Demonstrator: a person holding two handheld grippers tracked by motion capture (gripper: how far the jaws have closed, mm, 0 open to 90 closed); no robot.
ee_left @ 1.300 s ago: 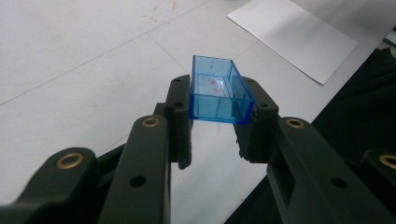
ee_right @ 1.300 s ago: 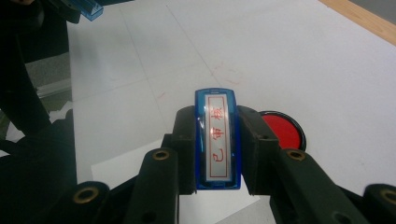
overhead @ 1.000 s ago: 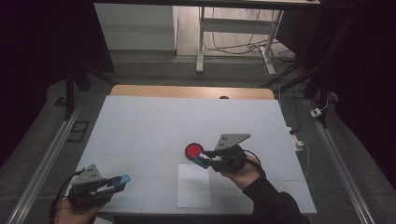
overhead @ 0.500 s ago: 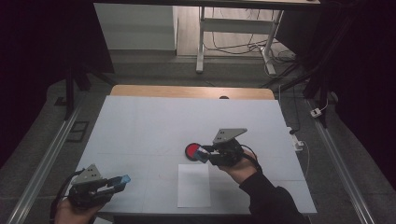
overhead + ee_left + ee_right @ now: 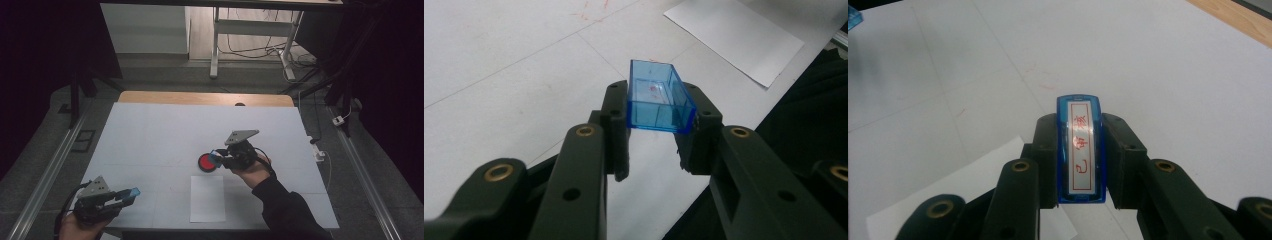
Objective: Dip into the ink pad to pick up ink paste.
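A clear blue open-topped cap (image 5: 659,97) is clamped between the pads of my left gripper (image 5: 656,120), which hovers at the near left corner of the table (image 5: 131,192). My right gripper (image 5: 1081,145) is shut on a blue stamp (image 5: 1081,150) whose silver label carries red characters. From above, the right gripper (image 5: 216,157) points left, its tip right beside a round red ink pad (image 5: 205,162). Whether the stamp touches the pad I cannot tell. A white paper sheet (image 5: 207,198) lies just in front of the pad.
The white table (image 5: 150,130) has a wooden strip (image 5: 200,98) along its far edge. A dark sleeve (image 5: 285,210) reaches in from the bottom right. Metal rails run along both sides, and cables lie on the floor at the right.
The right gripper has moved a little away from the person, from the paper's far edge up beside the red pad. The left gripper has stayed put.
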